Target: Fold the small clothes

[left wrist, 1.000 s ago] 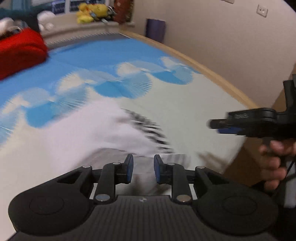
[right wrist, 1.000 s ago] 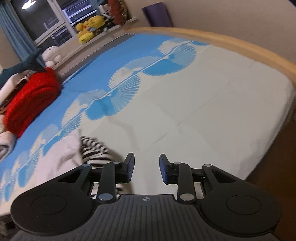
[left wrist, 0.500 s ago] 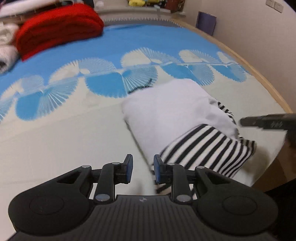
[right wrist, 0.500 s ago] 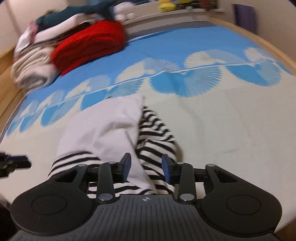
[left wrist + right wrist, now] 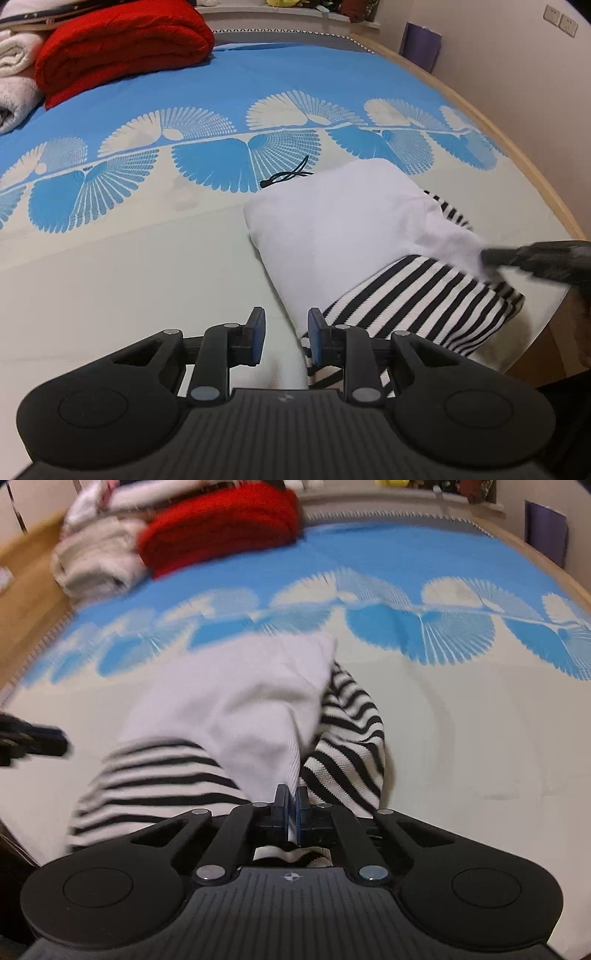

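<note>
Right gripper [image 5: 291,814] has just closed its jaws, and the blue pads now pinch a thin fold of the garment [image 5: 236,705] at its near edge. Left gripper [image 5: 283,338] stands with its jaws partly spread, the pads not pressing on anything; the garment's near-left edge lies between and just beyond them. The garment is a crumpled piece, white on top with black-and-white striped parts at the near side and the right; it lies on the cream half of the bedspread [image 5: 110,280], close to the bed's near edge. A thin black cord [image 5: 288,175] lies just beyond it, where the blue fan pattern begins. At the far left of the bed sit a folded red blanket [image 5: 122,44] and, beside it, rolled white towels [image 5: 14,74]. A wooden frame [image 5: 524,155] rims the bed on the right, with a plain wall behind it and a purple object [image 5: 421,44] standing in the far corner. Containers do not show in either view.
</note>
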